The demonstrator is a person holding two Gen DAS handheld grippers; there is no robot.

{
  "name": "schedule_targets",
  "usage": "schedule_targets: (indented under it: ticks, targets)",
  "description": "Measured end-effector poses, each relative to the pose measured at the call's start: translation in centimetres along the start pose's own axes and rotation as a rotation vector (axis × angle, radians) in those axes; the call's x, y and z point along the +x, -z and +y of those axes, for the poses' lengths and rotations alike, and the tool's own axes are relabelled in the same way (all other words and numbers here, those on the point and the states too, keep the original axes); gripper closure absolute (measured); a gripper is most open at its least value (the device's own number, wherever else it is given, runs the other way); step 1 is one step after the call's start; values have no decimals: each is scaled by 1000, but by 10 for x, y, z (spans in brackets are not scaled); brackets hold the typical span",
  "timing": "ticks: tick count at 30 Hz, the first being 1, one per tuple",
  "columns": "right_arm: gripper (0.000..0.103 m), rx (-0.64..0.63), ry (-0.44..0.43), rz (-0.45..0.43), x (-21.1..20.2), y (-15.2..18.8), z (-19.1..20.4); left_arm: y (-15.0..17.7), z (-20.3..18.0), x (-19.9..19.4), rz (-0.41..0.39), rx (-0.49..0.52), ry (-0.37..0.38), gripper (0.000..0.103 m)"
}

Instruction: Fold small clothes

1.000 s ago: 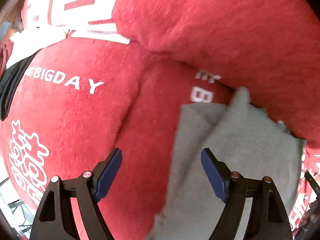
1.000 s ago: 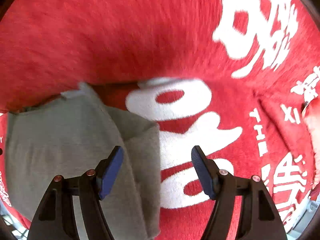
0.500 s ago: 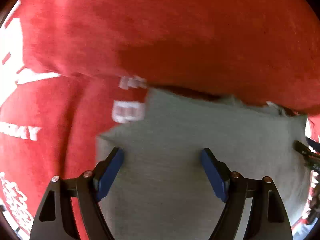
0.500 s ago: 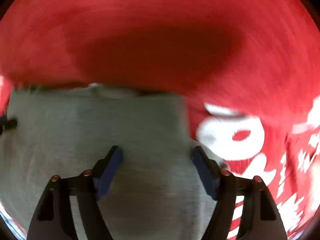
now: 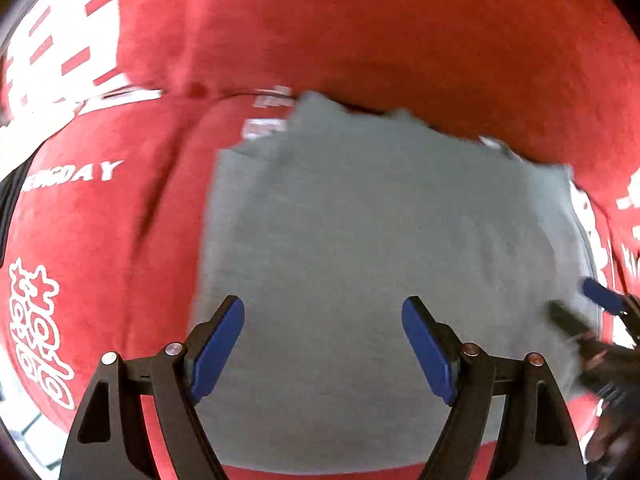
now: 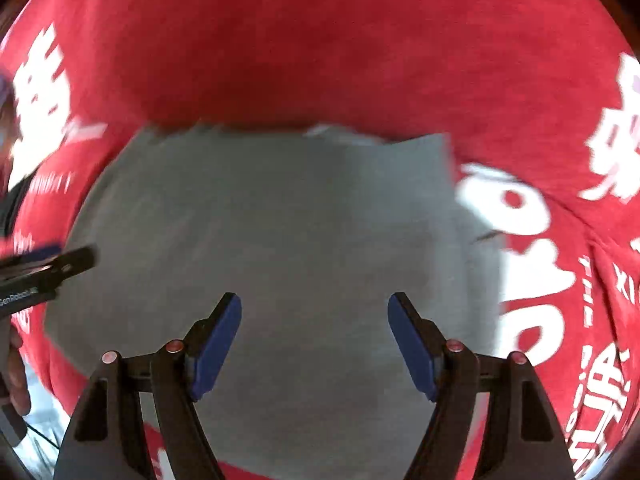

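Observation:
A folded grey garment (image 5: 380,248) lies flat on a red cloth with white lettering (image 5: 100,208); it also shows in the right wrist view (image 6: 280,232). My left gripper (image 5: 323,344) is open and empty, hovering over the garment's near part. My right gripper (image 6: 314,340) is open and empty, also over the garment. The right gripper's tips show at the right edge of the left wrist view (image 5: 592,304). The left gripper's tip shows at the left edge of the right wrist view (image 6: 60,264).
The red printed cloth (image 6: 320,40) rises in a thick fold behind the grey garment, whose far edge tucks against it. White print (image 6: 520,216) lies right of the garment. A pale floor strip (image 5: 28,432) shows at lower left.
Both grippers have moved from the garment's sides to over it and then pulled back slightly. The garment now lies flatter and squarer. Both grippers stay open.

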State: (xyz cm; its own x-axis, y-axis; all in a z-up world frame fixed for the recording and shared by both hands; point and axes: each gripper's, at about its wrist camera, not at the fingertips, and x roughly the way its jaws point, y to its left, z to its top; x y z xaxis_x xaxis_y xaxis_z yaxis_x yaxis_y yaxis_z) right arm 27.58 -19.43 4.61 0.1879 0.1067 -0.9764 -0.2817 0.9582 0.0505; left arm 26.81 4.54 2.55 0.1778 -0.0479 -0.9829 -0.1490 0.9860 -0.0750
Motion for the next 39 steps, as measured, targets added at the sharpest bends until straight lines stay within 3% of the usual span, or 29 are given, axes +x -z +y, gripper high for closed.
schedule_targets:
  ticks: [2, 4, 6, 12, 15, 19, 23, 28, 29, 32, 35, 39]
  targets:
    - [25, -35, -17, 39, 14, 6, 22, 6, -18, 3, 16, 46, -14, 21]
    - [25, -63, 19, 72, 25, 19, 23, 9, -16, 23, 50, 62, -57, 19]
    - [25, -50, 21, 68, 31, 28, 8, 14, -3, 22, 19, 53, -44, 12]
    - [24, 29, 58, 98, 18, 51, -44, 28, 12, 17, 46, 93, -34, 12]
    - [24, 49, 39, 117, 7, 64, -68, 36, 19, 16, 77, 63, -50, 2]
    - [24, -5, 81, 179, 2, 57, -63, 43, 20, 3, 108, 34, -61, 2]
    - [23, -31, 52, 107, -4, 36, -36, 43, 6, -21, 54, 89, -65, 2]
    - [23, -323, -4, 71, 9, -3, 6, 16, -21, -13, -6, 335, -81, 2]
    - [23, -433, -30, 83, 17, -7, 16, 11, -28, -9, -9, 410, -76, 2]
    - [23, -592, -63, 153, 40, -11, 29, 3, -38, 3, 17, 524, -53, 2]
    - [18, -593, -98, 171, 52, -12, 19, -4, -31, 22, 74, 518, -42, 2]
    - [11, -535, -112, 153, 49, -5, -9, -5, -3, 32, 116, 346, 30, 1]
